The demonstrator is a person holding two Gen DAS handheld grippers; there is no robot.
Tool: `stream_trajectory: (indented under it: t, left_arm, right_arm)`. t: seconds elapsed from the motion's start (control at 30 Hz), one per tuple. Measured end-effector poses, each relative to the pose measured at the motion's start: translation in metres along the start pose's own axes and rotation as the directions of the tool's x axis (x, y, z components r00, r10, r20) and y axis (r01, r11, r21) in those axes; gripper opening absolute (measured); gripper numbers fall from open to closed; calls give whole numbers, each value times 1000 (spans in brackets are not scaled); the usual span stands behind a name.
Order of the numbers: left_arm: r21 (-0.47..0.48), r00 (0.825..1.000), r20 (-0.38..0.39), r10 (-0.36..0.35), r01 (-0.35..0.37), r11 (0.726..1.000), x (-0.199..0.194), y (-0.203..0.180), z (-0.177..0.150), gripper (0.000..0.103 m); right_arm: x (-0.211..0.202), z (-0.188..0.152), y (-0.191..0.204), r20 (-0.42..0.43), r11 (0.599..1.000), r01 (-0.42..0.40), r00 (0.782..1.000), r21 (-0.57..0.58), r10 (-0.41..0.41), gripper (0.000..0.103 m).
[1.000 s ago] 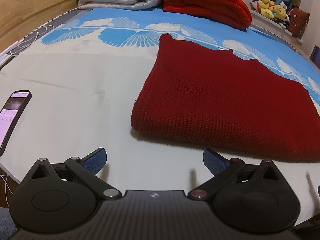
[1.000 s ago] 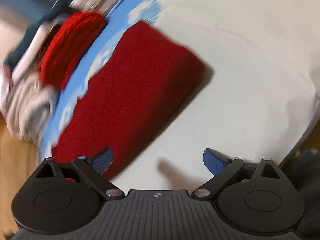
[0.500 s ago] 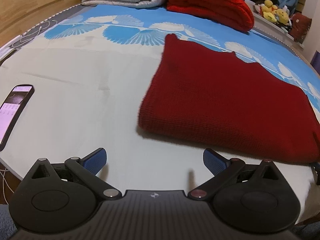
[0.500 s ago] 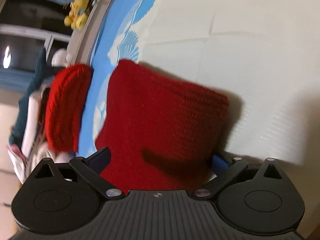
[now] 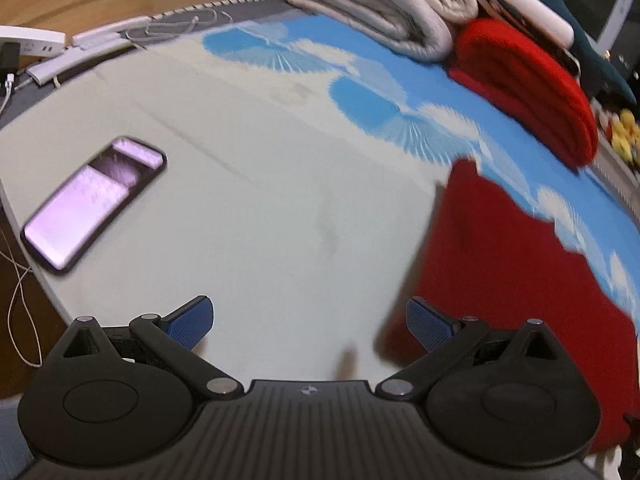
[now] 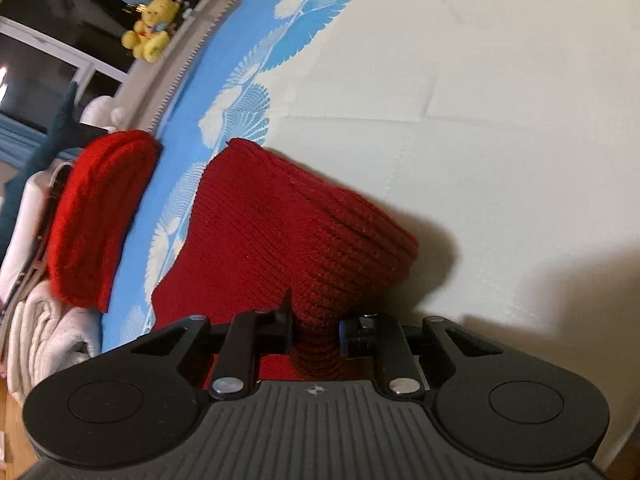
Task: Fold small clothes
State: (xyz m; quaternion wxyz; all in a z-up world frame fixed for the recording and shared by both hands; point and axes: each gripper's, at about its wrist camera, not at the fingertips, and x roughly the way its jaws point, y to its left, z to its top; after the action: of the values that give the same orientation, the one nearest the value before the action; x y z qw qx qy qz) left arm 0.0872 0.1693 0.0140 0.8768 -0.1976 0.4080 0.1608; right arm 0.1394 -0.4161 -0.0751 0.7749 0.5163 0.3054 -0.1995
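In the left wrist view, a phone (image 5: 93,203) with a lit screen lies far to the left on the pale sheet (image 5: 256,184). The left gripper (image 5: 309,324) sits low in front, and its two blue pads (image 5: 191,321) are spread wide apart with nothing between them. Only bare sheet lies in the gap. The dark red sweater (image 5: 520,280) lies flat just to the right of the gripper. Its near left corner is close beside the right pad, but I cannot tell if they touch. At the back there is a folded white blanket (image 5: 384,8), and to the right of it a bright red blanket (image 5: 528,84).

In the right wrist view, the bright red blanket (image 6: 100,216) is on the left, next to the blue part of the sheet. A yellow soft toy (image 6: 152,28) sits up in the far corner. The dark red sweater (image 6: 296,236) is in the middle, right in front of the right gripper (image 6: 316,336). The gripper's fingers are pressed in on a bunched bit of the sweater's edge and pinch it tight. The knit rises in a hump from the pinch. To the right lies plain pale sheet (image 6: 500,120).
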Motion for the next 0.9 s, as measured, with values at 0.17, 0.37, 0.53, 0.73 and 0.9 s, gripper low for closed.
stream_trajectory:
  t: [0.17, 0.37, 0.53, 0.73, 0.9]
  left_arm:
    - [14, 997, 67, 29, -30, 999, 7, 3, 35, 103]
    - [-105, 999, -28, -15, 12, 994, 19, 30, 47, 103]
    - [-116, 1000, -15, 20, -22, 993, 17, 45, 49, 103]
    - [-142, 999, -37, 12, -17, 990, 19, 53, 47, 103]
    - [-126, 999, -43, -1, -4, 992, 19, 46, 44, 103]
  right_arm:
    - [-31, -30, 85, 160, 904, 13, 985, -428, 62, 16]
    - [-45, -172, 194, 108, 440, -40, 946, -897, 305, 16]
    - [-28, -307, 199, -151, -102, -126, 943, -987, 297, 16]
    - [-12, -372, 152, -205, -375, -121, 959, -919, 194, 18]
    - [-23, -342, 165, -357, -233, -318, 921, -919, 153, 47]
